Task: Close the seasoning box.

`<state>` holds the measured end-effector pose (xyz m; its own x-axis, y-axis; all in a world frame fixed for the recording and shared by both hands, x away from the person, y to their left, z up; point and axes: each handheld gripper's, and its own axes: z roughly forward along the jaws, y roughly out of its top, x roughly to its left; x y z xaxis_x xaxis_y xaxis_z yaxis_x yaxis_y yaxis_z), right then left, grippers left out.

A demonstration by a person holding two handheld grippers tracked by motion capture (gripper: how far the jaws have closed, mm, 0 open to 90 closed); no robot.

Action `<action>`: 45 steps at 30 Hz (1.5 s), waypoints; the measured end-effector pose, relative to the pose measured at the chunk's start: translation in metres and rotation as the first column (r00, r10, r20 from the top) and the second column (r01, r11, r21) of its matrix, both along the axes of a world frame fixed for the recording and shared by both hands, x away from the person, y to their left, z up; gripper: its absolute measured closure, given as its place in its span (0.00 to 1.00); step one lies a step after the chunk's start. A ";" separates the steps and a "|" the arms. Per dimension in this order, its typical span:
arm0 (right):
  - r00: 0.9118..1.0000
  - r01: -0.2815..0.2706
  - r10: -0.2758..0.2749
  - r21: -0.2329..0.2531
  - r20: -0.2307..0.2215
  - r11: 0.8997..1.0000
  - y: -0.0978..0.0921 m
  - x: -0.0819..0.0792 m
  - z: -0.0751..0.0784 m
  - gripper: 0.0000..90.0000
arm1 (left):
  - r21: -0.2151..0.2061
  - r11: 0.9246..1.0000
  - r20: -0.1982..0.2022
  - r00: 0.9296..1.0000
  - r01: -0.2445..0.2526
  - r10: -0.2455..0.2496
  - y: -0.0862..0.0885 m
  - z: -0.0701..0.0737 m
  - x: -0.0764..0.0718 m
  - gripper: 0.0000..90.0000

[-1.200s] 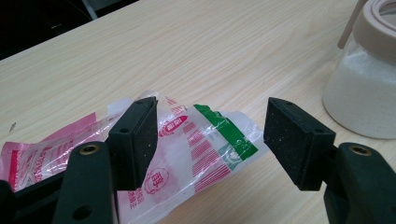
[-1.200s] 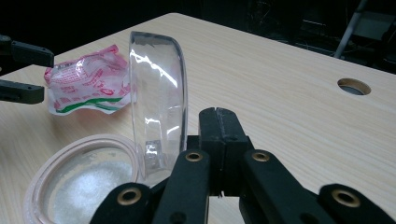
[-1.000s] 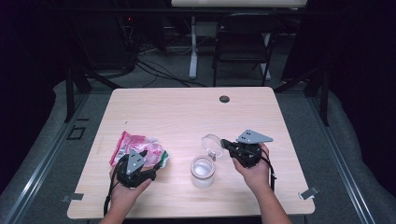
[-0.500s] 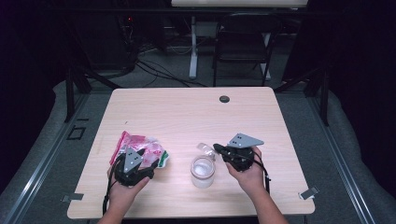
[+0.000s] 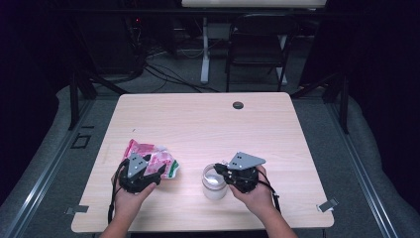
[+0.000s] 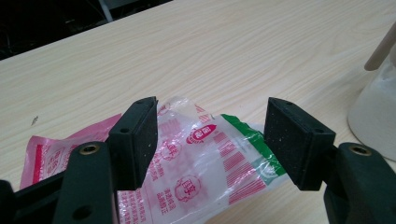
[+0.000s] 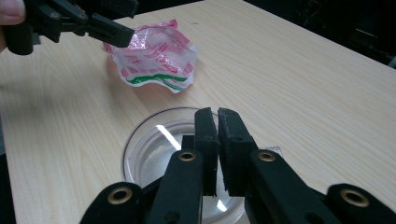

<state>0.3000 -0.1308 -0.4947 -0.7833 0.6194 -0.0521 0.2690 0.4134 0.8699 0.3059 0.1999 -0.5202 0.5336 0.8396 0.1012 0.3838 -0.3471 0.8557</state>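
Two items sit near the table's (image 5: 297, 129) front edge: a crumpled pink plastic bag (image 5: 151, 156) at left and a clear jar w/ lid (image 5: 214, 181) near centre. Left gripper (image 6: 210, 140) hovers w/ jaws spread wide over the bag. Right gripper (image 7: 217, 140) is clenched on the lid's thin rim. Far half of the table is bare wood except a small black disc (image 5: 238, 105) by the back edge.

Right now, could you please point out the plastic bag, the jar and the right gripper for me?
plastic bag (image 6: 205, 158): left gripper view, on its clear printed middle.
jar (image 5: 214, 189): high view, on its side wall.
right gripper (image 7: 217, 140): right gripper view, between its closed jaw tips.
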 end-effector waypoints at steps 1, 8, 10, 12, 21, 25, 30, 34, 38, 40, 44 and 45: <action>1.000 -0.001 0.001 -0.001 -0.005 1.000 -0.001 0.000 0.000 0.95 | -0.003 1.000 -0.002 1.000 -0.002 0.002 0.000 0.000 0.001 0.39; 1.000 0.006 -0.005 0.027 -0.018 1.000 -0.007 -0.001 0.000 0.91 | -0.014 1.000 -0.016 1.000 -0.012 0.012 0.005 -0.003 0.008 0.40; 1.000 0.011 -0.010 0.038 -0.021 0.999 -0.010 -0.001 0.000 0.89 | -0.013 1.000 -0.019 1.000 -0.017 0.017 0.006 -0.003 0.009 0.40; 1.000 0.015 -0.014 0.040 -0.021 0.999 -0.011 0.000 0.001 0.88 | -0.014 1.000 -0.019 1.000 -0.019 0.019 0.006 -0.003 0.010 0.40; 0.996 0.085 -0.082 0.095 -0.028 0.992 -0.035 0.010 0.002 0.64 | -0.029 0.998 -0.026 0.998 -0.061 0.060 0.019 -0.004 0.014 0.40; 0.990 0.141 -0.139 0.117 -0.023 0.983 -0.046 0.014 0.000 0.57 | -0.040 0.996 -0.036 0.996 -0.077 0.076 0.023 -0.005 0.015 0.40; 0.967 0.254 -0.253 0.115 -0.022 0.960 -0.065 0.022 -0.004 0.50 | -0.038 0.994 -0.050 0.993 -0.104 0.102 0.030 -0.009 0.020 0.40; 0.949 0.314 -0.311 0.138 -0.044 0.939 -0.076 0.027 -0.011 0.50 | -0.036 0.992 -0.059 0.991 -0.121 0.119 0.034 -0.012 0.023 0.40; 0.918 0.392 -0.380 0.125 -0.109 0.911 -0.090 0.035 -0.024 0.51 | -0.022 0.990 -0.069 0.988 -0.141 0.139 0.040 -0.014 0.026 0.41; 0.902 0.427 -0.415 0.104 -0.116 0.898 -0.094 0.038 -0.031 0.52 | -0.023 0.989 -0.075 0.986 -0.149 0.147 0.043 -0.016 0.027 0.41; 0.875 0.469 -0.453 0.070 -0.168 0.880 -0.102 0.044 -0.045 0.52 | -0.022 0.987 -0.097 0.983 -0.159 0.156 0.045 -0.020 0.031 0.41; 0.871 0.477 -0.459 0.075 -0.177 0.876 -0.102 0.044 -0.047 0.52 | -0.022 0.987 -0.097 0.983 -0.159 0.156 0.045 -0.020 0.031 0.41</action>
